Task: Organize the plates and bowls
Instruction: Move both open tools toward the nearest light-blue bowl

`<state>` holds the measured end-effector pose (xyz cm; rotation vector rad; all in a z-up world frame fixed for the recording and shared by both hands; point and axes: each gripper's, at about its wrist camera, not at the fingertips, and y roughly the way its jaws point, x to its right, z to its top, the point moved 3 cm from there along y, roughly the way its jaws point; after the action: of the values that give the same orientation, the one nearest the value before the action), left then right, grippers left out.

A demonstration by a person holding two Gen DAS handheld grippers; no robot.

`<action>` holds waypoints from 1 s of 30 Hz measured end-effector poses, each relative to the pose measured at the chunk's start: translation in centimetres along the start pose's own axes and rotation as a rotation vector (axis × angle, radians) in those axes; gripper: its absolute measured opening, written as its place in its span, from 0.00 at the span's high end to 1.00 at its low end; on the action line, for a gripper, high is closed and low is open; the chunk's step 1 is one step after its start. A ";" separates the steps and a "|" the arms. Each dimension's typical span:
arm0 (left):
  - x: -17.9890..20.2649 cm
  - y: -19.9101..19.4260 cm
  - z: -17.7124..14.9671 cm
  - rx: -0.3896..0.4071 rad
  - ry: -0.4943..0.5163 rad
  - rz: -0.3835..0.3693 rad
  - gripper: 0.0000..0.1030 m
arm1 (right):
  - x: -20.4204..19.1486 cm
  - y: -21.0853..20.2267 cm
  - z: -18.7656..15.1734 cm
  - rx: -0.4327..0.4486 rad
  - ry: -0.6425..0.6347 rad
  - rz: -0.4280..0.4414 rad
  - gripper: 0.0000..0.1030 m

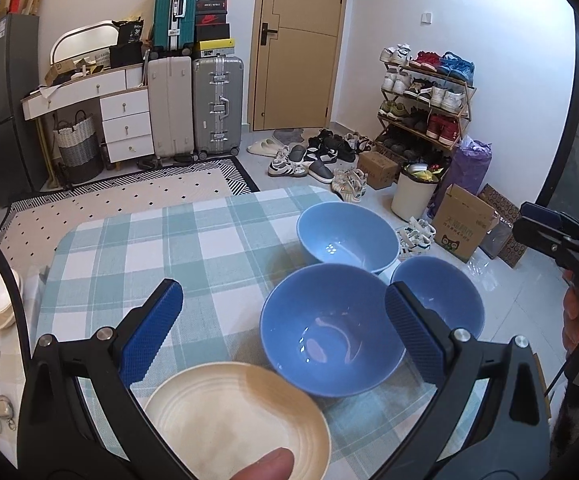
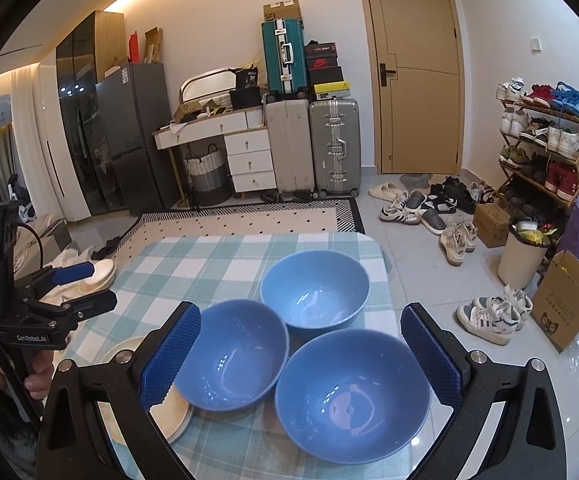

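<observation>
My left gripper (image 1: 283,312) hangs over the checked tablecloth (image 1: 161,256) with its blue pads spread wide, nothing between them. Low in the left wrist frame sits a cream plate (image 1: 237,420) with ridged rings, and a fingertip (image 1: 265,465) pokes in at the bottom edge, over the plate's near rim — I cannot tell whether it touches.

Three blue bowls stand in a cluster on the cloth. In the left wrist view the middle bowl (image 1: 331,328) fills the centre right, just beyond the plate; the far bowl (image 1: 347,236) lies above it, and the third bowl (image 1: 445,300) shows partly behind my right-hand pad.

My right gripper (image 2: 300,352) is likewise spread apart and empty. In its view the third bowl (image 2: 353,396) sits lowest, between the pads; the middle bowl (image 2: 233,360) is to its left, right beside it, and the far bowl (image 2: 315,288) is above both. The plate (image 2: 177,412) peeks out lower left, behind the left pad — it looks like a short stack, though the pad hides most of it.
</observation>
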<state>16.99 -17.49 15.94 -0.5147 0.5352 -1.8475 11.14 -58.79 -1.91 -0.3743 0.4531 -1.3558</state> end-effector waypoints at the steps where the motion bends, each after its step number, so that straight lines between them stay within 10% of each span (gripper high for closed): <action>1: 0.2 0.4 0.5 -0.003 -0.001 -0.007 0.02 | 0.3 0.1 0.4 0.001 0.008 -0.006 0.01; 30: -0.2 12.1 7.2 -0.063 -0.014 -0.017 0.02 | 4.4 9.1 5.5 -0.090 0.055 -0.024 0.01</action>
<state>30.30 -21.82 14.57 -0.5756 0.5831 -1.8460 22.29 -61.46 -2.25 -0.4180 0.5585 -1.3744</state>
